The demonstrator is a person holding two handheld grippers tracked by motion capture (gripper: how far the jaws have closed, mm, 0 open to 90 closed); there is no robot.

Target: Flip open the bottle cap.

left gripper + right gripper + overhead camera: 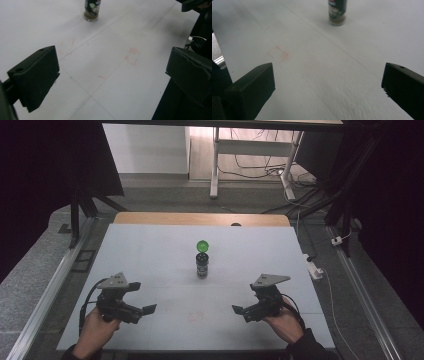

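A small dark bottle (202,265) with a printed label stands upright in the middle of the white table (145,255). Just behind it lies a round green cap (202,245). My left gripper (141,298) hovers near the front left, jaws wide open and pointing toward the middle. At the front right my right gripper (245,299) mirrors it, also open. In the left gripper view the bottle (92,11) stands far ahead of the empty jaws of that gripper (112,72). The right gripper view shows the bottle (337,13) well beyond its own open gripper (328,85).
Faint red marks (132,57) sit on the tabletop between the grippers. A wooden strip (200,218) runs along the table's far edge. Beyond it stand white frame legs (215,165) with cables on the floor. A white power strip (315,269) lies off the right edge.
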